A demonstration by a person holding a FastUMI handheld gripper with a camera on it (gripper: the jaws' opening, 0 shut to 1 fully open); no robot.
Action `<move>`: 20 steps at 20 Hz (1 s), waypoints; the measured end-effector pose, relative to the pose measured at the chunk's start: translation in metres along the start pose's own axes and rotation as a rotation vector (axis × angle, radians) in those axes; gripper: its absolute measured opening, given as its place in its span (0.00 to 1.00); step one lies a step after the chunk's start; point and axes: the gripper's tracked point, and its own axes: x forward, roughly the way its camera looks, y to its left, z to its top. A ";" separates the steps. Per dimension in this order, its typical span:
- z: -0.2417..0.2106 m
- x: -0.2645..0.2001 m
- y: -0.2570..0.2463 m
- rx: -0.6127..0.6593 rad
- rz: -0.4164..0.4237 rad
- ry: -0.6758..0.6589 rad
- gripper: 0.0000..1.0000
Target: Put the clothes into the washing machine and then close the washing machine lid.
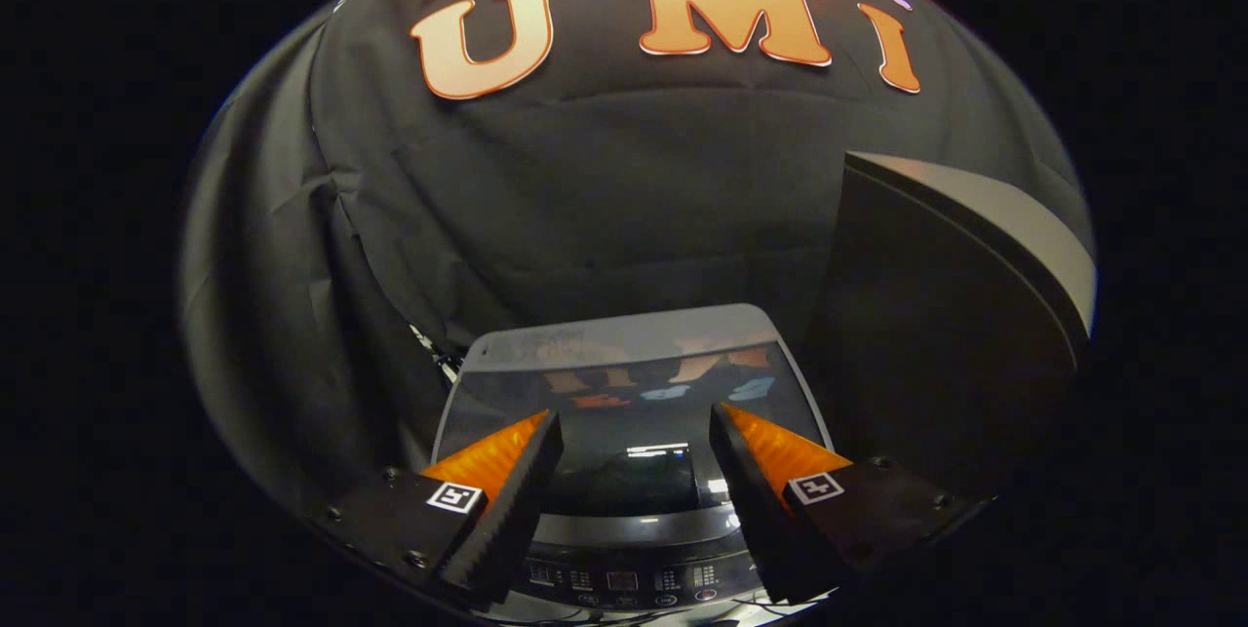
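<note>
Gripper [636,432] spread wide, holding nothing, above the washing machine [634,549]; its glass lid [634,364] lies closed at 12 o'clock, dark panel [936,334] at 2 o'clock

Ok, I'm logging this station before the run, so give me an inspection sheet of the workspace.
Surface: washing machine top, glass lid down, reflecting the wall.
Job's things: control panel just below the fingers; clothes nothing seen.
Clutter: dark slanted panel with a pale edge, beside the machine.
Grippers: gripper open, holding nothing, above the lid.
Cables: thin pale lines at the machine's back corner, too small to tell.
Surroundings: black cloth wall behind.
</note>
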 end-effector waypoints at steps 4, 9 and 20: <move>-0.027 0.007 -0.007 0.003 -0.005 0.059 0.98; -0.026 -0.001 -0.012 -0.003 0.003 0.063 0.98; 0.064 -0.057 -0.020 -0.063 0.018 -0.180 0.98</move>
